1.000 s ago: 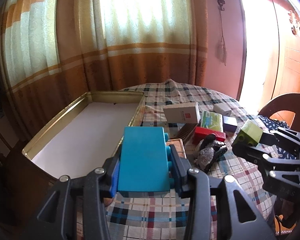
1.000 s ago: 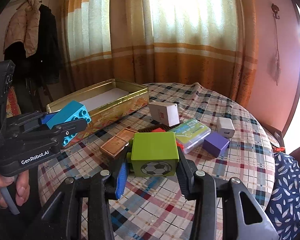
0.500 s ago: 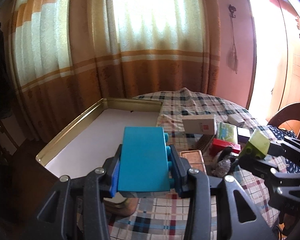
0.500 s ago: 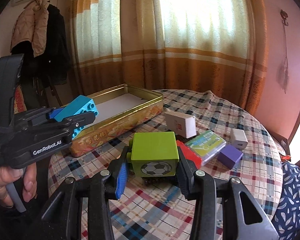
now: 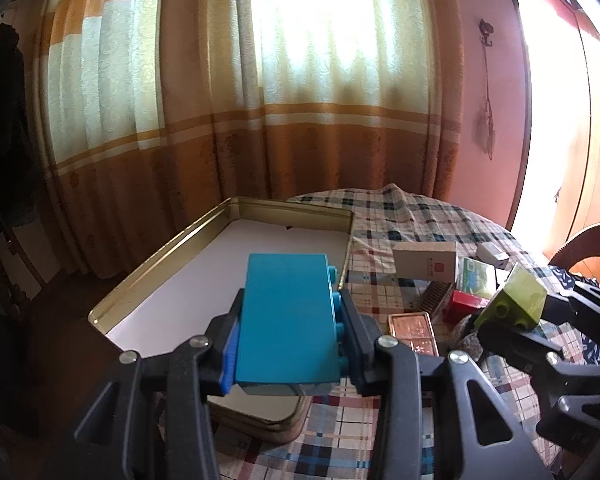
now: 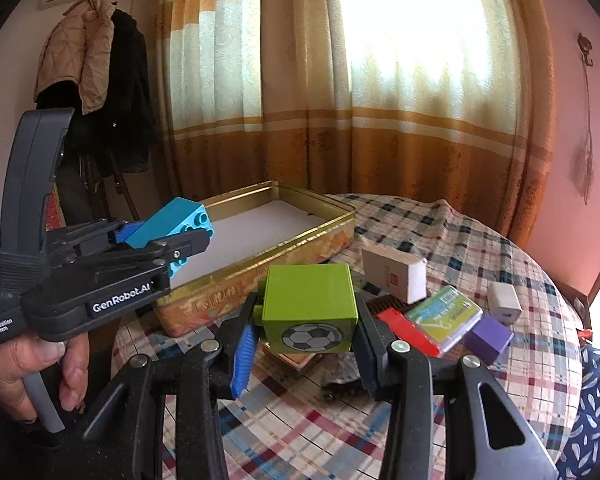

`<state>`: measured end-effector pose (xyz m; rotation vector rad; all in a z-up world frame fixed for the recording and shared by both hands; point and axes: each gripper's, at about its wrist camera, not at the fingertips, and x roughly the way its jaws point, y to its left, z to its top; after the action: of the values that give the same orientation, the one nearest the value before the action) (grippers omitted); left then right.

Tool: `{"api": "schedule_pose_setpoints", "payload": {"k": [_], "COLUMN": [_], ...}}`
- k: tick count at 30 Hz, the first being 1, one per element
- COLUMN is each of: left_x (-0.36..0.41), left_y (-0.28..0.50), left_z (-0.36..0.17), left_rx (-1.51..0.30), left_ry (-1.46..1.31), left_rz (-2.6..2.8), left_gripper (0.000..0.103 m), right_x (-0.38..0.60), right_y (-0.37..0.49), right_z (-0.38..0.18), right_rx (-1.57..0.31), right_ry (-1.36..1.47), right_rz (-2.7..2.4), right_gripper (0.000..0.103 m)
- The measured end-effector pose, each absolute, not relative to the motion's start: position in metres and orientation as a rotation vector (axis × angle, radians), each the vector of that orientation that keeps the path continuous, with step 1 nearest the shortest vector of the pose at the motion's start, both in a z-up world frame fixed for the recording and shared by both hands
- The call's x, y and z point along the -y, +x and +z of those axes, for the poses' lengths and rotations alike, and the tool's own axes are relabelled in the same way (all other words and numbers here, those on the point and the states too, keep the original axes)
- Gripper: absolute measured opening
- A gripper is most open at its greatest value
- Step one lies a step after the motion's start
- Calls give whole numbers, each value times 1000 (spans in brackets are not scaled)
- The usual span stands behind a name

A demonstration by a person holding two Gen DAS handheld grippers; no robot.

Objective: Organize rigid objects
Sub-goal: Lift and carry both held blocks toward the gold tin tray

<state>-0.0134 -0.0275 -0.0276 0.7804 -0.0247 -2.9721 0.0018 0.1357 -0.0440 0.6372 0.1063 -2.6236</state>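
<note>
Both claws are matte black plastic with open triangular cut-outs in their arms and round silver screws at the pivots. The left claw [image 6: 180, 236] carries white lettering, "GenRobot.AI" on its side and "Data Acquisition System" lower down, plus a tall curved grey-black handle and a grey trigger under the hand [image 6: 28, 376]. The right claw [image 6: 308, 344] has a ribbed blue pad inside one finger.

I'm in someone's home — a lived-in room, not a lab. Long orange-and-cream curtains [image 6: 340, 80] cover a bright window, coats [image 6: 96, 52] hang on a rack by the wall, and my round table wears a plaid cloth [image 6: 480, 240] (rumpled at the far edge). Pink walls, a wooden chair back [image 5: 584, 248] — all domestic.
</note>
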Motion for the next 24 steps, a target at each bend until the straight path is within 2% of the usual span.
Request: {"api": "schedule_pose_setpoints", "payload": {"k": [24], "left_x": [46], "left_y": [-30], "left_z": [-32], "left_rx": [-92], "left_ry": [618], "left_rz": [-2949], "left_gripper": [41], "right_x": [-116], "right_y": [-13], "right_z": [-46], "right_rx": [-90], "right_ry": [536], "right_rz": [-2643], "right_gripper": [45]}}
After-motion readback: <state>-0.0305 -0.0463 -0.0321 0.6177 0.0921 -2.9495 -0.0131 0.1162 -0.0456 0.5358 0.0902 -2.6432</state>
